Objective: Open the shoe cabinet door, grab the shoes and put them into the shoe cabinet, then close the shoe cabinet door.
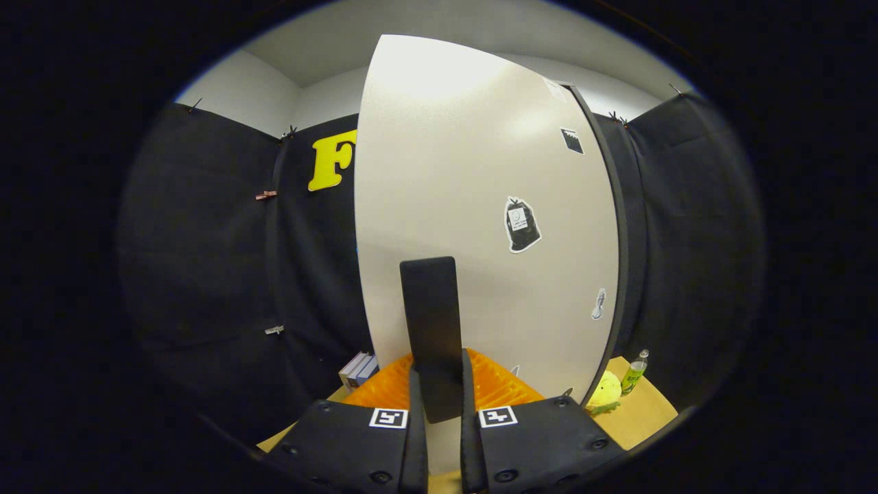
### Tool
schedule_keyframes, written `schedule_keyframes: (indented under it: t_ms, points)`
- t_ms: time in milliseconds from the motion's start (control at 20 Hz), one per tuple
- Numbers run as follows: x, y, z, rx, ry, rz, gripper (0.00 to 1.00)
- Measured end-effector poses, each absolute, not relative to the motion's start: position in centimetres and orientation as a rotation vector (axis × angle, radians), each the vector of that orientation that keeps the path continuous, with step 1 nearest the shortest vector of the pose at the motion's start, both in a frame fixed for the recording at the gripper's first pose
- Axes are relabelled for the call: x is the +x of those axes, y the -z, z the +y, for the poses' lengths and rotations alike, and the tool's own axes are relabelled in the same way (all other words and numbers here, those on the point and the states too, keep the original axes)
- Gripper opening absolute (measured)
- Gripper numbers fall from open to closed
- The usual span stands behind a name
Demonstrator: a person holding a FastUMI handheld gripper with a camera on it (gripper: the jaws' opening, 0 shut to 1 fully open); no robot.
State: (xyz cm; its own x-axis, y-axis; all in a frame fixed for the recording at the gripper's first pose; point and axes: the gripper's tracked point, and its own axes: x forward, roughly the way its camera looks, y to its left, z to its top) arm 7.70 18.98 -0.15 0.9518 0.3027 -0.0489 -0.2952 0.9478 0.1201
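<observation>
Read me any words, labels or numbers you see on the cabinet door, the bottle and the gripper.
Nothing is readable.
Stickers on the shoe cabinet door: too small and blurred.
Label on the green bottle: too small.
Hand-held gripper, shut on the door's dark handle: square coded markers, patterns without words.

we see the shoe cabinet door (pixel 473 206) as a smooth, satin-finished panel, pale and faintly sheeny where the light falls on it, with glossy paper-like stickers (pixel 522 225) on its face and a dark matt handle (pixel 432 336) that looks like plastic, on which the claw (pixel 439 405) has both fingers pressed. below the door we note a ridged orange surface (pixel 501 387) that looks like plastic, a fuzzy yellow plush toy (pixel 605 391) and a clear plastic bottle (pixel 634 372) on the matt, wood-toned table (pixel 641 412). the booth's wall (pixel 206 274) is matt black cloth, loosely creased.
</observation>
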Motion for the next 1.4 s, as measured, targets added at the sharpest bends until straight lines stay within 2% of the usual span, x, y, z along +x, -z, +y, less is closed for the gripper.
schedule_keyframes:
  t_ms: [350, 1100, 1200, 1400]
  points:
    - [4.4, -0.2, 13.2, 0.104, -0.277, 0.069, 0.21]
    - [2.7, -0.3, 2.8, 0.114, -0.171, 0.073, 0.19]
    - [3.1, -0.4, 1.4, 0.106, -0.145, 0.064, 0.14]
    - [2.9, -1.0, -0.5, 0.097, -0.140, 0.043, 0.14]
